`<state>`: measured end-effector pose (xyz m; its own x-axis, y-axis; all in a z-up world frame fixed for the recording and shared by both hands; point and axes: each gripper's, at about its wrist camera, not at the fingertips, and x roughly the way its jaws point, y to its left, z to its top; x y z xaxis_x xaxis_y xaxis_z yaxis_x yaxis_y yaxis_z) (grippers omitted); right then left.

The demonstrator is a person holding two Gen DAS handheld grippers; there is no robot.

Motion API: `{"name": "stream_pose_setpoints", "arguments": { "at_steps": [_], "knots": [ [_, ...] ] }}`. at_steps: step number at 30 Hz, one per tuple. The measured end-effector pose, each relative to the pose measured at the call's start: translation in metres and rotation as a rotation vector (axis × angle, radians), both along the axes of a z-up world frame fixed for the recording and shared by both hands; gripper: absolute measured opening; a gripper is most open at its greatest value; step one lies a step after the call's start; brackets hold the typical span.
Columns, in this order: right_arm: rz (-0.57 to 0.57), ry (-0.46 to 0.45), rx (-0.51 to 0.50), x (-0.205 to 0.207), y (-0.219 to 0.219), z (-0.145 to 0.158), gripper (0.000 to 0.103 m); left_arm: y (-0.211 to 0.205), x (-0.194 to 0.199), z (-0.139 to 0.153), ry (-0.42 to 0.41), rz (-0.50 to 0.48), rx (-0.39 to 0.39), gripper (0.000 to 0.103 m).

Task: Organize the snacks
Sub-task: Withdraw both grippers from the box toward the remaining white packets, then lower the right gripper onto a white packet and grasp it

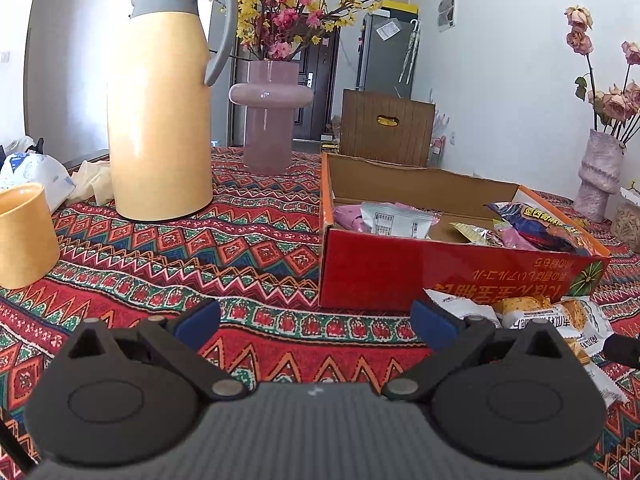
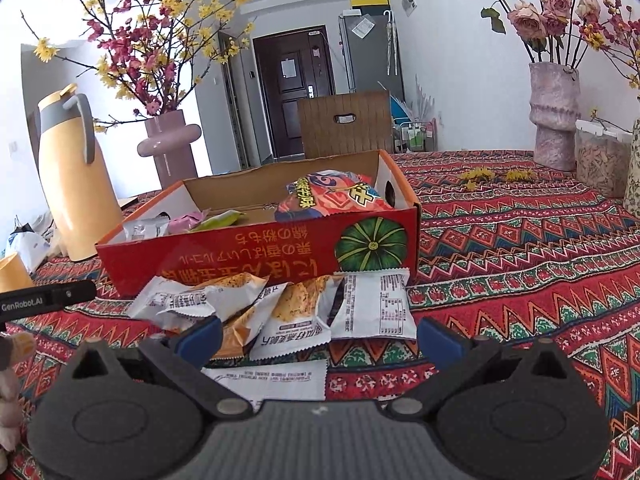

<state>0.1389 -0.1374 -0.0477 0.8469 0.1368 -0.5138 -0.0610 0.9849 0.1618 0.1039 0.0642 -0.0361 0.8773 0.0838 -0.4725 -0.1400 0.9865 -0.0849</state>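
Note:
A red cardboard box (image 2: 256, 252) with a pumpkin picture stands on the patterned tablecloth; in the left wrist view the same box (image 1: 440, 276) is ahead and to the right. Inside lie a large orange-blue chip bag (image 2: 332, 196) and small pink, white and green packets (image 2: 188, 220). A heap of white snack packets (image 2: 280, 312) lies on the cloth against the box front, also seen as white packets (image 1: 560, 320) at the right. My right gripper (image 2: 320, 336) is open just in front of the heap, holding nothing. My left gripper (image 1: 316, 324) is open over bare cloth, left of the packets.
A tall yellow thermos (image 1: 160, 120), a yellow cup (image 1: 24, 236) and a pink vase with blossom branches (image 1: 268, 116) stand left of the box. A rough pink vase (image 2: 554, 116) with roses and a clear container (image 2: 600, 156) stand far right. A wooden chair (image 2: 344, 124) is behind the table.

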Motion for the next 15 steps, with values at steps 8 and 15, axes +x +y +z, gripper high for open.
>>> {"name": "stream_pose_setpoints", "arguments": {
  "at_steps": [8,15],
  "knots": [
    [0.013,0.043,-0.038,0.004,0.009,-0.005,0.103,0.002,0.000,0.000,0.000,-0.007,-0.018,0.103],
    [0.060,0.083,-0.052,0.007,0.020,-0.006,0.103,0.002,0.000,0.000,-0.001,-0.008,-0.021,0.103]
  ]
}}
